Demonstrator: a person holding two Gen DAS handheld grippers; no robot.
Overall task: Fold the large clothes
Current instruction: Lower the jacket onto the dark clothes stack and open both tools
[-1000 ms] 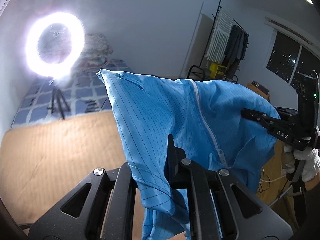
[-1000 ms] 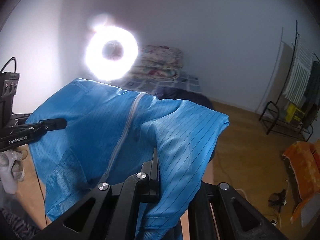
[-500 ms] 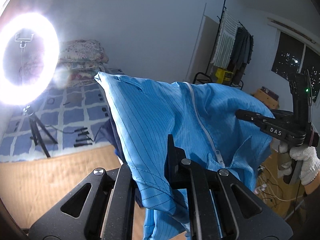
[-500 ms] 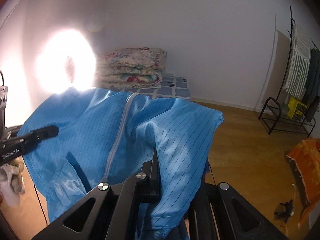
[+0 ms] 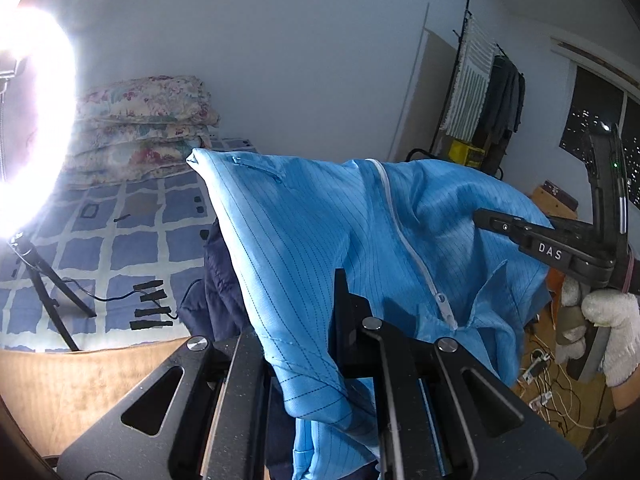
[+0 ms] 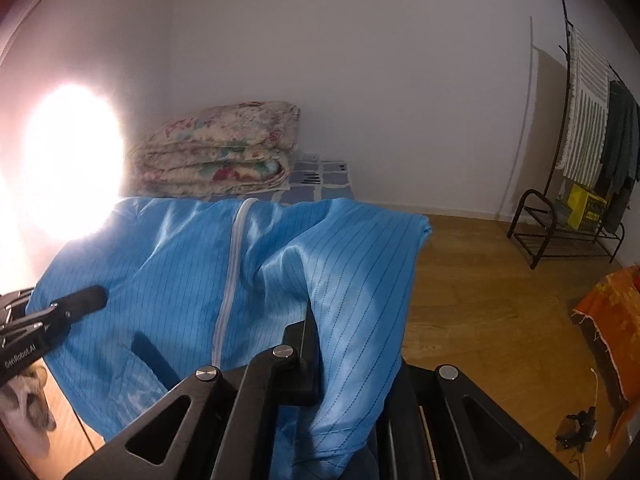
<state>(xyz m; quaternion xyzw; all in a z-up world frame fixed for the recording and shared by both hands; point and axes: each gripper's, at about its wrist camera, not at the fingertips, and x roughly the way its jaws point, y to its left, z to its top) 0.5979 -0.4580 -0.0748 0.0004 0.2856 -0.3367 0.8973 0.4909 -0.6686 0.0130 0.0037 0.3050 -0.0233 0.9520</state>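
Note:
A light blue pinstriped garment [image 5: 304, 224] with a white zipper [image 5: 404, 240] hangs in the air, stretched between both grippers. In the left wrist view my left gripper [image 5: 338, 296] is shut on the cloth's near edge, which drapes over its fingers. My right gripper [image 5: 486, 217] bites the garment's right side, held by a white-gloved hand [image 5: 612, 320]. In the right wrist view the same garment [image 6: 180, 264] spreads out; my right gripper [image 6: 310, 328] is shut on a fold of it and the left gripper [image 6: 90, 298] pinches its left edge.
A ring light [image 5: 36, 120] on a tripod glares at left. Folded floral quilts [image 6: 224, 148] lie on a blue checked mat [image 5: 120, 240], with a dark navy garment [image 5: 220, 280] on it. A clothes rack [image 6: 592, 140], orange cloth [image 6: 612, 312] and cables [image 5: 548, 380] occupy the wooden floor at right.
Both grippers have carried the blue garment forward toward the mat and quilts, sinking slightly. The ring light has slid to the left edge of both views. Both grips are unchanged.

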